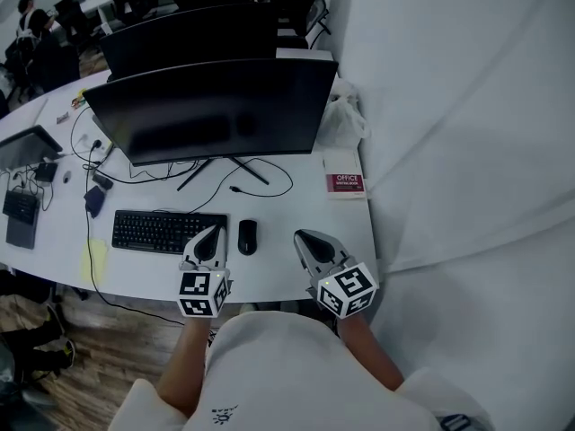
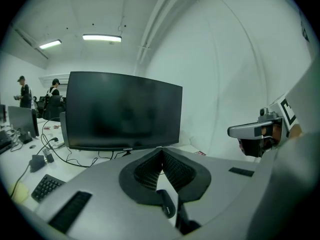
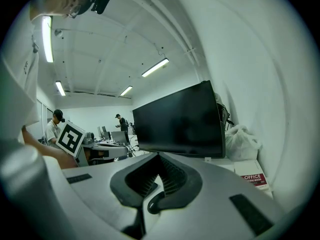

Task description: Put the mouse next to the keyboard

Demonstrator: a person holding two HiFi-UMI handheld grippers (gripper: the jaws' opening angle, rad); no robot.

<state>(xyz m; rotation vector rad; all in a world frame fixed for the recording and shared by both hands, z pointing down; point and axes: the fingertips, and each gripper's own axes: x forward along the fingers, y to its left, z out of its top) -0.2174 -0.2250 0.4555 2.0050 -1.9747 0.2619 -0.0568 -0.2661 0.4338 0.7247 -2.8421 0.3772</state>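
L gripper (image 1: 208,237): my jaws are clenched tip to tip, nothing between. R gripper (image 1: 304,239): same, closed and empty. Both point fwd over the desk (image 1: 296,200) front edge. The mouse (image 1: 247,237) lies on the desk between the two, just beside the R end of the keyboard (image 1: 162,231). Its long axis runs front-to-back, approx. parallel to my jaws. L is nearer; the mouse sits to its right. Judgement: placement looks already met.

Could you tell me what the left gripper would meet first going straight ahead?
The left gripper would probably meet the white desk just past the black keyboard's right end; depth is unclear.
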